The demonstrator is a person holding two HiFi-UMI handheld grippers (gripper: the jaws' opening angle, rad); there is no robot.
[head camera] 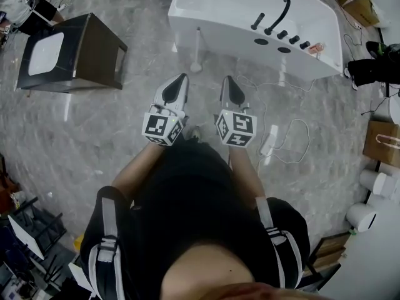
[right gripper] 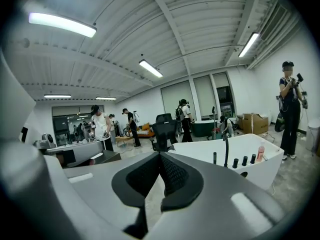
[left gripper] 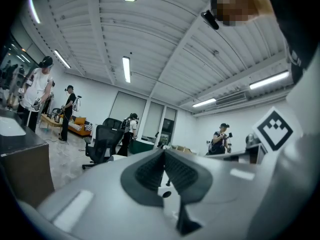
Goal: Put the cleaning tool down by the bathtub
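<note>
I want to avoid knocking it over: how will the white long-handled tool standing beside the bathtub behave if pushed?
The white long-handled tool stands upright on a small round base, so a push near its top would probably tip it. Its thin handle looks rigid and likely light. The marble-look floor seems smooth, so a low push might slide it.

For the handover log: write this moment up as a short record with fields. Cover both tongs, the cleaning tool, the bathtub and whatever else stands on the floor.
left tongs: shut, nothing between them
right tongs: shut, nothing between them
cleaning tool: white, upright on the floor beside the bathtub, held by neither tongs
bathtub: white, black faucet on its rim
side table: dark, left of the bathtub
power strip: white, on the floor with its cable
</note>
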